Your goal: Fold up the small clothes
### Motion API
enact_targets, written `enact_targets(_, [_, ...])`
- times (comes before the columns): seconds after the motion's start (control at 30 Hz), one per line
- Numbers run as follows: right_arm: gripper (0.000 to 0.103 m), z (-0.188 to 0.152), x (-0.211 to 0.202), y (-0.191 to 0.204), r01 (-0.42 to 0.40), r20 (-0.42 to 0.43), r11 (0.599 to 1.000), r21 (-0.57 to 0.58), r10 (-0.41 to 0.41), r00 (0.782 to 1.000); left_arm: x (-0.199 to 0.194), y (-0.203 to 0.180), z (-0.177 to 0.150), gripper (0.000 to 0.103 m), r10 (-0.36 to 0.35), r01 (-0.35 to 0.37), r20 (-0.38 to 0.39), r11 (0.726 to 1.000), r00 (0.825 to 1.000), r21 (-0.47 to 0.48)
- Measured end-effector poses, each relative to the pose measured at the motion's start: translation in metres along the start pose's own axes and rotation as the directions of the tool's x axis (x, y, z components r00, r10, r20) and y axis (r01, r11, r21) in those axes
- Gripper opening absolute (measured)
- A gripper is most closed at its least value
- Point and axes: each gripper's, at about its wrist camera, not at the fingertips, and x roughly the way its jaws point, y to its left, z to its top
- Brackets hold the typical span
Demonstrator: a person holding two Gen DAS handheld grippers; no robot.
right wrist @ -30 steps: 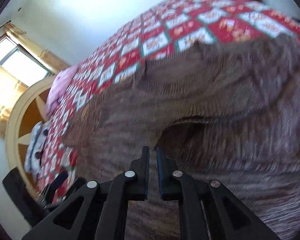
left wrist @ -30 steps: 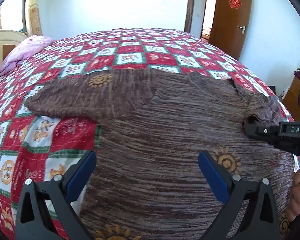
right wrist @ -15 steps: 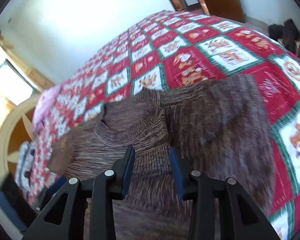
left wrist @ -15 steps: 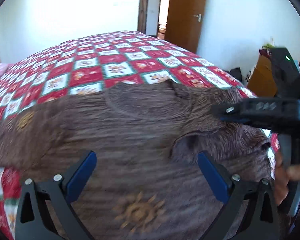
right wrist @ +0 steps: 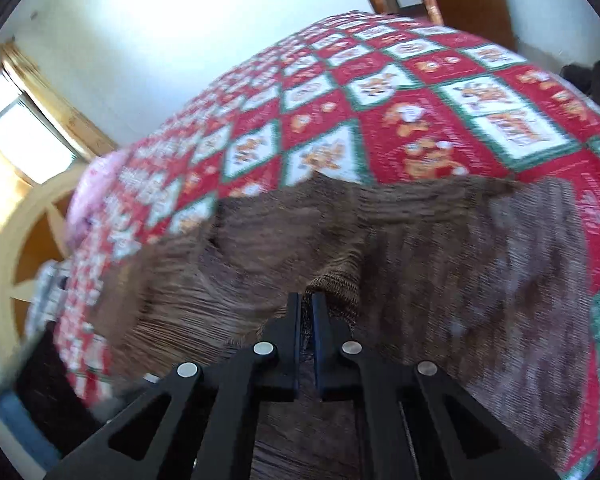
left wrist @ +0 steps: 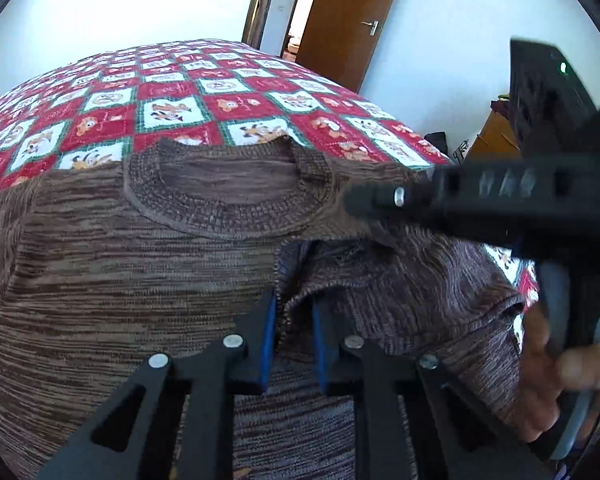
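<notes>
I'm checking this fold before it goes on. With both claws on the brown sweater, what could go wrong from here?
The left claw, jaws just closed, pinches only a thin ridge of the brown sweater; the knit may slip out. The right claw grips a bunched fold near the sleeve, so pulling could skew the fold. Dragging may rumple the quilt.

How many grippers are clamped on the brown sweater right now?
2. The left gripper pinches a raised fold below the collar; the right gripper grips the sweater beside the collar, at the shoulder. Both jaws have just closed.
</notes>
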Motion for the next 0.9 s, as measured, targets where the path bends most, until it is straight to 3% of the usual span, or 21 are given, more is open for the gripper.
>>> enact_targets(0.07, [0.006,0.003,-0.009,0.002,-0.052,0.046,0.999,0.000,0.052,0.998,-0.001,0.002,-0.001,0.018,-0.020,0.020,0.003,1.000,1.000,-0.012])
enact_targets(0.17, [0.012,0.004,-0.015,0.000,-0.013,0.065,1.000,0.013,0.012,0.998,0.001,0.008,-0.001,0.022,-0.049,0.049,0.000,0.998,0.999,-0.040])
enact_targets(0.23, [0.042,0.001,-0.015,-0.009,0.014,0.045,0.998,0.064,-0.017,0.999,0.002,0.013,-0.001,0.022,-0.079,0.079,0.000,0.995,0.997,-0.068])
enact_targets(0.3, [0.058,-0.004,-0.014,-0.017,0.008,0.040,0.995,0.102,-0.012,0.999,0.003,0.017,-0.001,0.022,-0.104,0.103,0.003,0.990,0.995,-0.091])
enact_targets(0.33, [0.058,-0.006,-0.014,-0.020,0.002,0.042,0.994,0.113,-0.007,0.999,0.004,0.019,0.000,0.022,-0.112,0.112,0.003,0.989,0.994,-0.101])
enact_targets(0.43, [0.058,-0.009,-0.005,-0.025,0.045,0.011,0.993,0.111,-0.046,0.999,0.004,0.020,0.001,0.022,-0.126,0.126,0.007,0.985,0.992,-0.115])
enact_targets(0.5, [0.055,-0.012,0.001,-0.017,0.074,0.002,0.996,0.041,-0.074,0.997,0.004,0.020,0.001,0.021,-0.122,0.122,0.009,0.987,0.993,-0.106])
enact_targets(0.57, [0.011,-0.012,0.009,0.000,0.163,-0.015,0.984,-0.076,-0.164,0.986,0.002,0.016,0.001,0.016,-0.121,0.122,0.017,0.989,0.993,-0.089])
enact_targets(0.6, [0.004,-0.011,0.014,0.008,0.189,-0.032,0.975,-0.118,-0.194,0.981,0.000,0.016,0.001,0.014,-0.128,0.129,0.022,0.988,0.992,-0.082])
enact_targets(0.7, [0.004,-0.003,0.015,0.023,0.176,-0.014,0.972,-0.156,-0.181,0.983,-0.006,0.015,0.000,0.010,-0.137,0.141,0.055,0.988,0.989,-0.066])
enact_targets(0.9, [0.007,0.018,0.040,0.029,0.006,-0.021,0.997,-0.072,-0.007,1.000,-0.012,0.017,-0.003,0.010,-0.123,0.130,0.084,0.989,0.989,-0.072])
